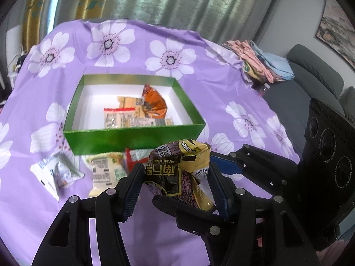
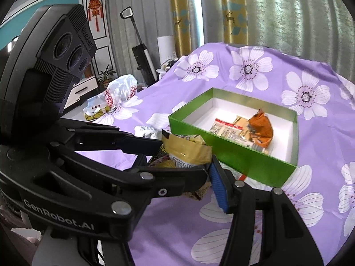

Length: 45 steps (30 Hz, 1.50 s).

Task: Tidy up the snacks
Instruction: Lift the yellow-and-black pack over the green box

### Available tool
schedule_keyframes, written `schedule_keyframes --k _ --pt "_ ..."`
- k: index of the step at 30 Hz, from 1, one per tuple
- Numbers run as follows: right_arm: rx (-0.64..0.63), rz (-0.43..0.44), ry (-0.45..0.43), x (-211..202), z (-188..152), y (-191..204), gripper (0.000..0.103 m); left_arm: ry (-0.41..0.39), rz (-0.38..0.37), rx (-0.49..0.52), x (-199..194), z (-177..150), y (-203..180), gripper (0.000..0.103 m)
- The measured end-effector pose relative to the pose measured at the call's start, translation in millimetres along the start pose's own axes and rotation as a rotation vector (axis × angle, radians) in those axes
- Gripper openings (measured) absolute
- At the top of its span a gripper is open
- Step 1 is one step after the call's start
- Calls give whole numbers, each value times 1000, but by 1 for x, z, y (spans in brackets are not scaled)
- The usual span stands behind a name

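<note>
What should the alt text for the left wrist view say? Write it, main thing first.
Both grippers, left gripper and right gripper, clamp a crumpled gold and dark snack packet above a purple flowered cloth. Beyond it sits an open green box holding an orange packet and several pale ones.

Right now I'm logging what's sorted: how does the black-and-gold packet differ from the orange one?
The black-and-gold packet is held off the cloth between both claws, left claw and right claw; the orange packet lies loose in the green box. One is outside the box, the other inside. Both are crumpled snack wrappers.
</note>
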State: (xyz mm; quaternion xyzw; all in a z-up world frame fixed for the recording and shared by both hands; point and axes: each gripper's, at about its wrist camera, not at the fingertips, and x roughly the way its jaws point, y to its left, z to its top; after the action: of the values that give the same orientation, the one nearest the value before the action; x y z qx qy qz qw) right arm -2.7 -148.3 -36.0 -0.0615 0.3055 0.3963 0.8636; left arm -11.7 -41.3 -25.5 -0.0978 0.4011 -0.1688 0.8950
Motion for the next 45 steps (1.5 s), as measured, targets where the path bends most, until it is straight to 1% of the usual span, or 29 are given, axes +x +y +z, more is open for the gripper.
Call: schedule_keyframes --k 10,16,19,24,28,34,40,45 --pt "5 -30 -42 -6 11 -11 56 -25 -3 41 2 20 -10 58" --pt "-2 -40 -57 -5 18 -16 56 -38 -5 50 4 31 -8 58" --pt "-11 -45 -62 -4 24 -18 56 -45 -6 56 5 42 -6 58" --pt "-16 -46 -79 0 42 -27 56 -65 -9 60 7 66 1 58" --pt "-12 -39 -96 6 62 -38 56 -76 2 72 8 86 5 58" --pt "-21 -38 -107 16 82 -48 56 -76 3 67 14 110 17 58" --pt "-17 -29 -86 35 94 -60 56 -48 -8 24 34 120 35 58" --pt "16 -15 -20 62 86 -73 56 15 -24 -38 65 114 54 58"
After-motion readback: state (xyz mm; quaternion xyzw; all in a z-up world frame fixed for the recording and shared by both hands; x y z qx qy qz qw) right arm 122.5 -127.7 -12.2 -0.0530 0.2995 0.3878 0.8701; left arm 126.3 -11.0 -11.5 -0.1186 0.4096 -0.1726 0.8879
